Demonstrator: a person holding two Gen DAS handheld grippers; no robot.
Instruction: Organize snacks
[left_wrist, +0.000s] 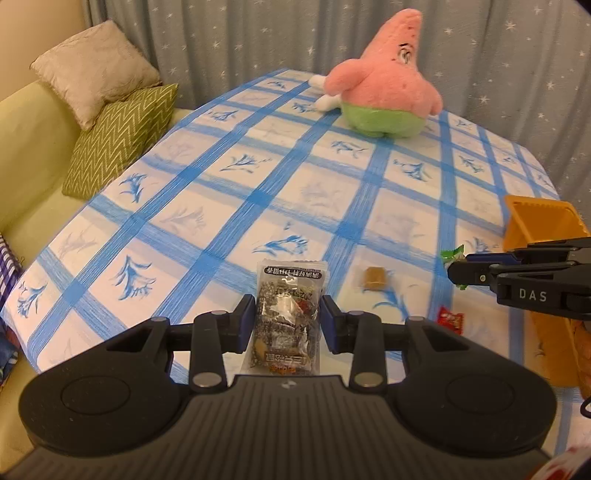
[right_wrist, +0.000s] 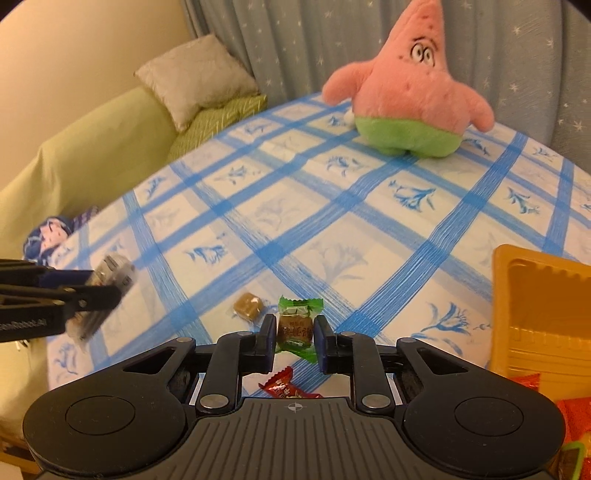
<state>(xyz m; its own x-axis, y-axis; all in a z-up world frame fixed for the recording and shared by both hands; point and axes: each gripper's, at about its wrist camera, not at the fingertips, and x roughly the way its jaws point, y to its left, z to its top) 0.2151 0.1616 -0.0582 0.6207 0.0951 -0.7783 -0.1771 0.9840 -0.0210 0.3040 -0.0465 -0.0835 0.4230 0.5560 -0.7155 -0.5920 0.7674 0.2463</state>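
My left gripper (left_wrist: 287, 317) is shut on a clear printed snack packet (left_wrist: 287, 314), held above the blue-checked tablecloth (left_wrist: 229, 192). It also shows blurred at the left of the right wrist view (right_wrist: 107, 280). My right gripper (right_wrist: 294, 328) is shut on a green-wrapped candy (right_wrist: 295, 326); in the left wrist view it (left_wrist: 456, 271) sits at the right edge. A brown caramel in clear wrap (left_wrist: 373, 277) (right_wrist: 248, 305) and a red-wrapped candy (left_wrist: 450, 320) (right_wrist: 284, 384) lie on the cloth. An orange tray (right_wrist: 535, 310) (left_wrist: 539, 221) stands at the right.
A pink and green starfish plush (left_wrist: 384, 92) (right_wrist: 410, 92) sits at the far side of the table. A green sofa with cushions (left_wrist: 107, 110) borders the left edge. Red snack bags (right_wrist: 572, 417) lie by the tray. A starry curtain hangs behind.
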